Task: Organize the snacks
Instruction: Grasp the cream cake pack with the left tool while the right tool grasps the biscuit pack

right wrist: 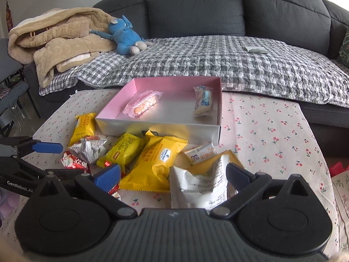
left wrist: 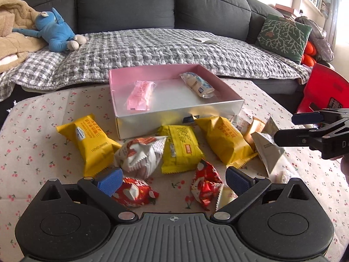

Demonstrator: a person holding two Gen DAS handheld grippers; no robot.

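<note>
A pink-lined silver box (left wrist: 178, 118) (right wrist: 159, 128) stands on the cherry-print table and holds a pink snack packet (left wrist: 139, 95) (right wrist: 144, 104) and a white-blue packet (left wrist: 197, 85) (right wrist: 204, 101). In front of it lie several loose snacks: yellow packets (left wrist: 91, 142) (right wrist: 157, 163), a white-red packet (left wrist: 141, 155), red packets (left wrist: 135, 192) and a white packet (right wrist: 196, 187). My left gripper (left wrist: 173, 180) is open above the red packets. My right gripper (right wrist: 173, 175) is open over the white packet and also shows in the left wrist view (left wrist: 290, 128).
A grey sofa (left wrist: 165, 4) with a checked quilt (right wrist: 218, 61) runs behind the table. A blue plush toy (left wrist: 54, 30) and a beige blanket (right wrist: 61, 37) lie on its left. A green cushion (left wrist: 283, 35) and a red object (left wrist: 325, 89) are at the right.
</note>
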